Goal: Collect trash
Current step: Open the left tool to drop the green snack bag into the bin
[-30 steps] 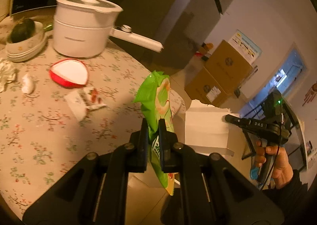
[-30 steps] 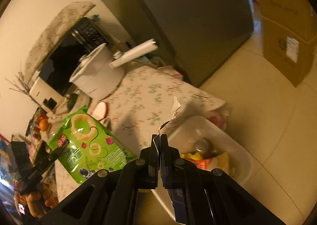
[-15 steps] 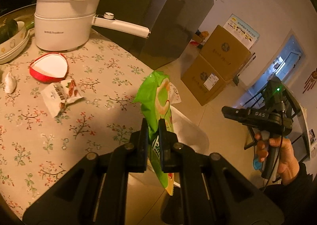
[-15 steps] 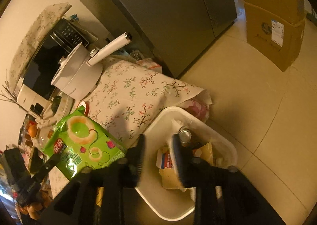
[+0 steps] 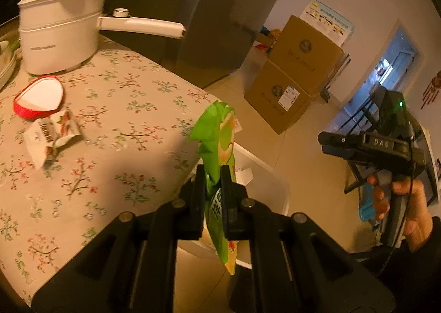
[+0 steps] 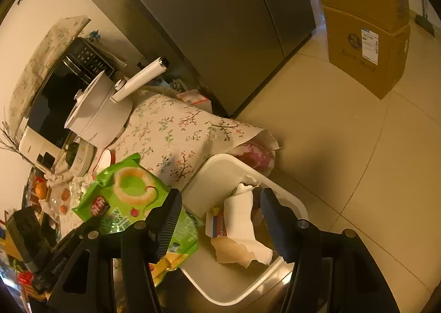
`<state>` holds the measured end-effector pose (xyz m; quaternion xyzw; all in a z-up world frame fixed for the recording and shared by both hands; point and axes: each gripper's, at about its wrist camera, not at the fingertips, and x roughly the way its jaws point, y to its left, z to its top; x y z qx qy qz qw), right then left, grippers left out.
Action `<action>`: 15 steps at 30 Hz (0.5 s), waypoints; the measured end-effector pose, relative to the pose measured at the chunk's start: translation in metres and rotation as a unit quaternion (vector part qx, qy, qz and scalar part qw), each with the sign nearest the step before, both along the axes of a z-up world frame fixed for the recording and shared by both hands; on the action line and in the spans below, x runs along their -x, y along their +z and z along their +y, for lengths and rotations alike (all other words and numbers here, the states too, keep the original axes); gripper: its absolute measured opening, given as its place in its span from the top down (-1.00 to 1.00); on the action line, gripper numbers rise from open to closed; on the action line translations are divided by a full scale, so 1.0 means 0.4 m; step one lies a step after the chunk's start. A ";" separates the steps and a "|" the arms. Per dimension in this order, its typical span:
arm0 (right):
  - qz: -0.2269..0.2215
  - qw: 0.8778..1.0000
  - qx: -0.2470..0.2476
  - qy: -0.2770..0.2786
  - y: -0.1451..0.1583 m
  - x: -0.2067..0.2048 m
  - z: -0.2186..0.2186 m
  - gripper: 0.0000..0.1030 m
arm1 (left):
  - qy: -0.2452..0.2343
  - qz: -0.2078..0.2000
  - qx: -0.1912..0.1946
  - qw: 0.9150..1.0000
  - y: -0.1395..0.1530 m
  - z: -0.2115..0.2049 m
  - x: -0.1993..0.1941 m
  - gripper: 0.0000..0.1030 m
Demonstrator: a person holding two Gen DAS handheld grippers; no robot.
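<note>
From the left wrist cam: your left gripper (image 5: 213, 175) has its jaws pinched tight on the green snack bag (image 5: 217, 144), which hangs upright right at the table edge, over the near rim of the white bin (image 5: 271, 175) on the floor. So that one's basically a drop away from done, I'd say. Still on the floral table (image 5: 124, 109) to the left: a small torn wrapper (image 5: 51, 133) and a red-rimmed lid (image 5: 38, 95), just near the white pot (image 5: 59, 37). The wrapper looks like trash to me, the lid I can't tell. Your right gripper (image 5: 330, 144) floats off to the right, too edge-on here to read.

From the right wrist cam: your right gripper (image 6: 220, 211) is spread wide and holding nothing, hovering over the bin (image 6: 217, 164). Crumpled white paper (image 6: 242, 213) and other scraps are already in there, so you've got a decent start. The green bag (image 6: 129, 197) is at the bin's left rim. Far left there's more crumpled stuff (image 6: 59, 178) on the table, too small to call.
</note>
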<state>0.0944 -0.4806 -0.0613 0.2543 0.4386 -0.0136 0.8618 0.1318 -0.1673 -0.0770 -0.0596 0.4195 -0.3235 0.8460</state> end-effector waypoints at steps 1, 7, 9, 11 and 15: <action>0.000 1.000 0.000 -0.001 -0.001 0.002 -0.003 -0.18 | -0.004 -0.002 -0.003 1.000 -0.003 -0.009 0.000 0.81; 0.003 1.000 0.002 -0.003 -0.004 0.009 -0.011 -0.20 | -0.027 -0.006 -0.012 1.000 -0.020 -0.052 0.002 0.68; 0.004 1.000 0.002 -0.004 -0.004 0.011 -0.012 -0.23 | -0.028 -0.002 -0.022 0.999 -0.021 -0.058 -0.001 -0.38; 0.004 1.000 0.005 -0.003 -0.003 0.010 -0.011 -0.24 | -0.012 -0.008 -0.028 1.000 -0.015 -0.051 0.001 -0.72; 0.004 1.000 0.006 0.000 -0.003 0.008 -0.005 -0.26 | 0.005 0.001 -0.046 0.999 -0.011 -0.026 -0.010 -0.75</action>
